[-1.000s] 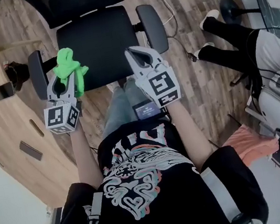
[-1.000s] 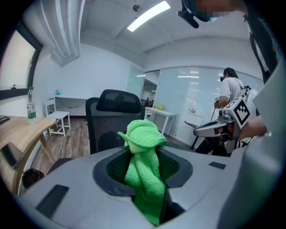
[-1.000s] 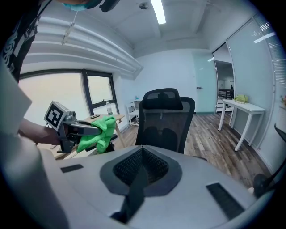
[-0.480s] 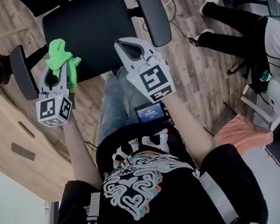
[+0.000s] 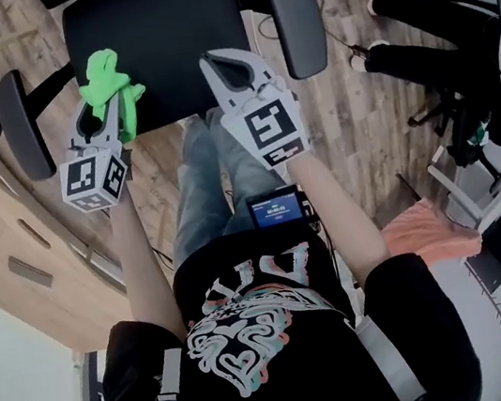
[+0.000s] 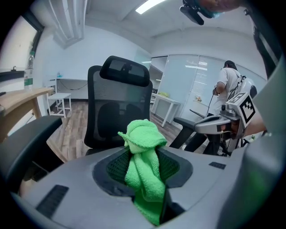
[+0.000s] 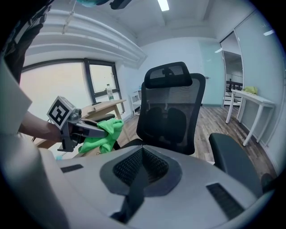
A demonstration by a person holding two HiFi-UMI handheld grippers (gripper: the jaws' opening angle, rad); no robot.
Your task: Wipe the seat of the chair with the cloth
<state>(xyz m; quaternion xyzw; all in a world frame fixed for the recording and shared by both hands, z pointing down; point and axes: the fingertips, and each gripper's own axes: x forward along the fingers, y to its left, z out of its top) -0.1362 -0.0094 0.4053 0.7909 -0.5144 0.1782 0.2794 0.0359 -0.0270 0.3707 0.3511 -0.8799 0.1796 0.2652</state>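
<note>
The left gripper (image 5: 110,113) has its fingers clenched on a bunched green cloth (image 5: 106,76), held over the front left corner of the office chair's seat (image 5: 169,27). Just beside it, the right gripper (image 5: 221,64) hangs over the seat's front edge, fingers pressed together on nothing. Beyond them the black seat stretches open between the left armrest (image 5: 17,124) and the right armrest (image 5: 292,12), up to the backrest (image 6: 120,107).

Cloth (image 5: 110,90) bright green; chair seat (image 5: 157,39) black; floor (image 5: 361,119) brown wood.

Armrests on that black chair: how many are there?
2: one armrest on the person's left of the seat, the other armrest on the right. None seems hidden.
</note>
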